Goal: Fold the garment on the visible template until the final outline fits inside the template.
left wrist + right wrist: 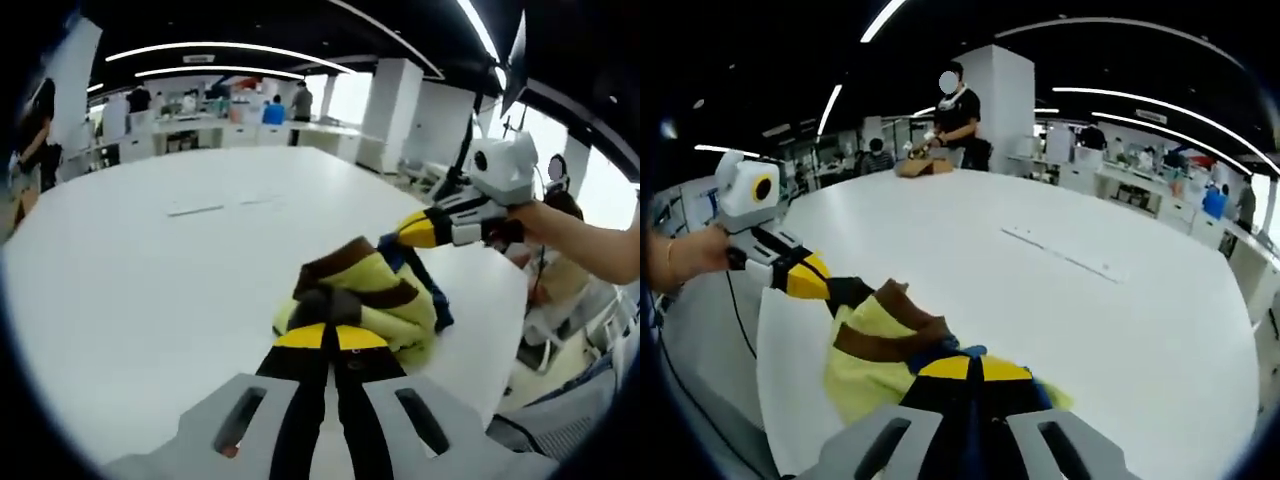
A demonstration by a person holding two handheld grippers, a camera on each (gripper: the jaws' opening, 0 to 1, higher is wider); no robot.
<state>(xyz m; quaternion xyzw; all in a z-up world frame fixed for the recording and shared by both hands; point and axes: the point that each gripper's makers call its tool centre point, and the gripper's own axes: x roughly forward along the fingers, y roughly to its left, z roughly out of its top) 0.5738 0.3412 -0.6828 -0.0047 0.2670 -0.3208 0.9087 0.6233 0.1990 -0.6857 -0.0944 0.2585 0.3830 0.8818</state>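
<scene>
In your left gripper view, a person [28, 140] stood at the far left beyond the white worktop [150, 260], and a few pale strips [195, 210] lay flat out on its middle. Nearer you, your left gripper [332, 318] had its fingers [300, 336] pressed together on a bunched fold of the garment [375, 295], a yellow piece with brown bands and a dark blue part, heaped up close to the worktop's near right edge. To the right of the heap, your right gripper [408, 234] came in from the side with its yellow-tipped fingers reaching the top of the cloth; from there you could not tell whether they were clenched. Your hand [555, 225] held it off the worktop's right edge.

In your right gripper view, your left gripper [840, 287] entered from the left, its dark tips touching the brown-banded end of the garment [875, 350], which lay crumpled at the worktop's near left edge. Your right gripper [975, 372] had its fingers [950, 372] closed tight on the cloth, blue fabric showing right beside them. Farther right, thin strips [1060, 255] lay on the bare worktop [1120, 330]. A person [958, 115] stood at the far edge by a brown object [923, 167].
</scene>
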